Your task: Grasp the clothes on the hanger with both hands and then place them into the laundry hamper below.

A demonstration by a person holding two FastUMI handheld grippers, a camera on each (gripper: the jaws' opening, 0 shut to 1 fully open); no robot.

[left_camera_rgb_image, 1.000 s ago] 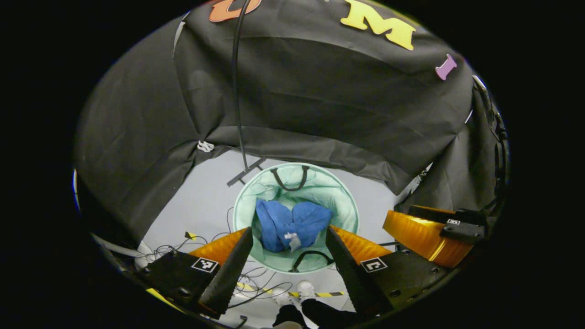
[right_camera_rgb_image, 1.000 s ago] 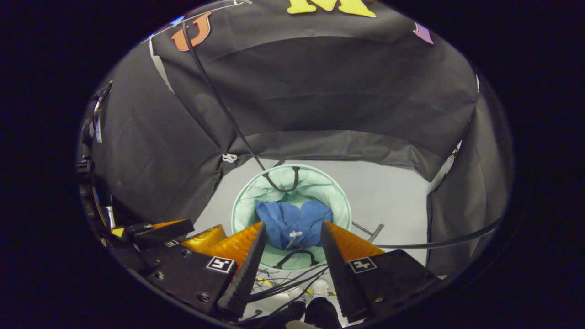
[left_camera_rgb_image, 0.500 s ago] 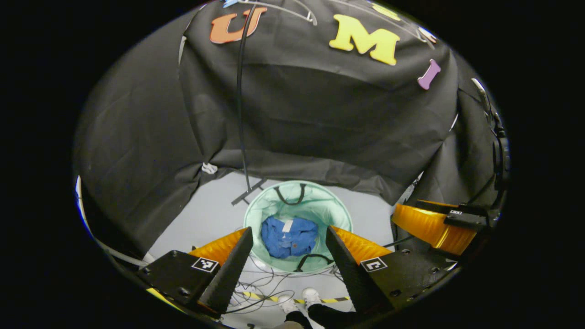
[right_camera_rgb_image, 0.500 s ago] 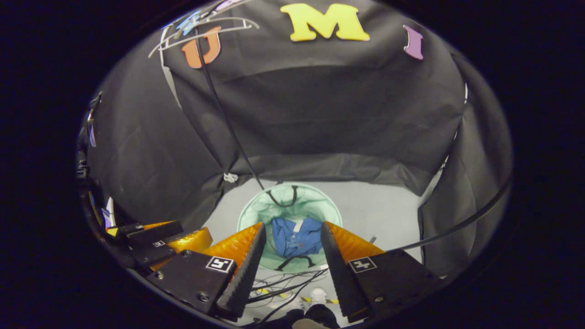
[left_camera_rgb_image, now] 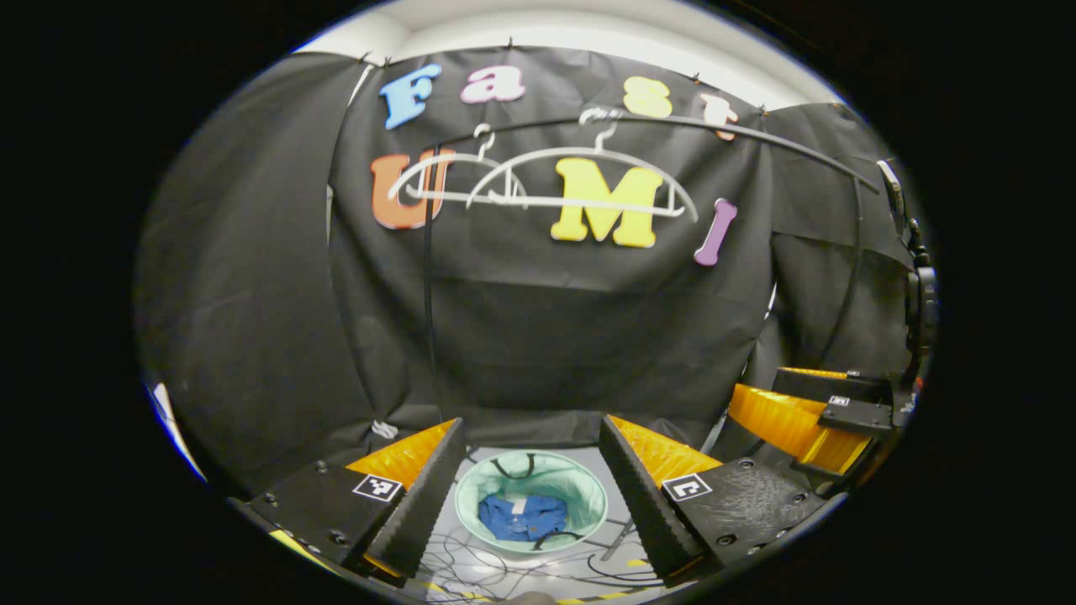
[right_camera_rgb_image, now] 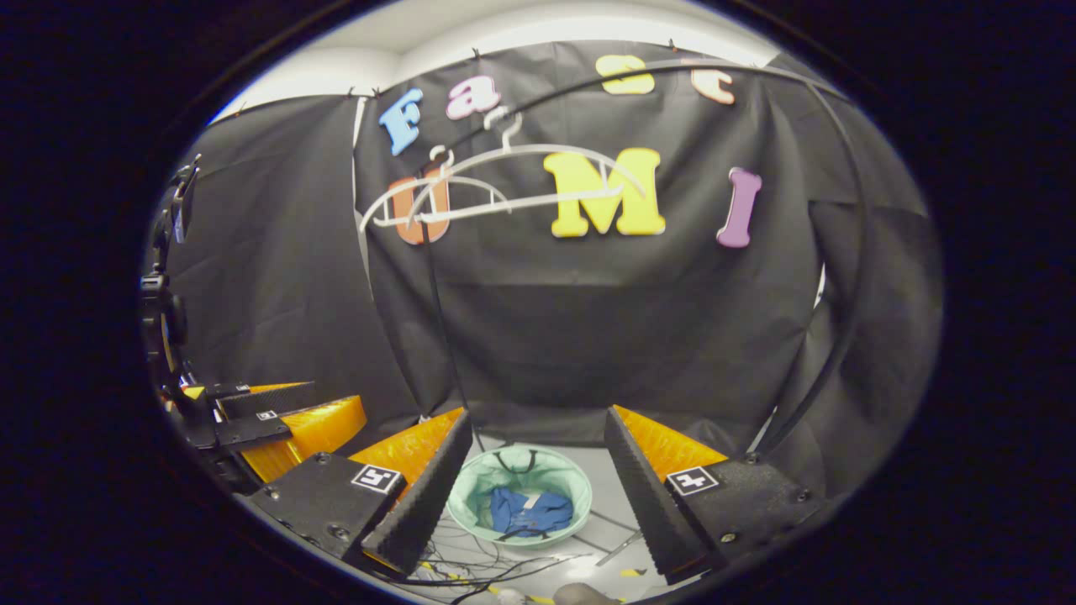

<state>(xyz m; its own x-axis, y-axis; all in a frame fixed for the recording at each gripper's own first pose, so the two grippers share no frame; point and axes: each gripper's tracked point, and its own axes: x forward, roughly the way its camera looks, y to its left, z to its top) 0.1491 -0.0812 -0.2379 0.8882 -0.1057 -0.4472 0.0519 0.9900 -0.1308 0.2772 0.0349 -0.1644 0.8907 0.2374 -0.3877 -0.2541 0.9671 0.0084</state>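
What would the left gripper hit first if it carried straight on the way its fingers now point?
Probably the black cloth wall behind the rack. The left gripper is open and empty, aimed above the hamper that holds the blue clothes. Nothing shows in between, though depth is hard to judge.

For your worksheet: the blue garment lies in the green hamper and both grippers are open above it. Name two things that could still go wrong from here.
1. Loose cables lie on the floor round the hamper; a foot could snag them and perhaps tip it.
2. The white hangers hang bare on the rail; the raised left gripper or right gripper could knock them off. The blue garment looks settled.
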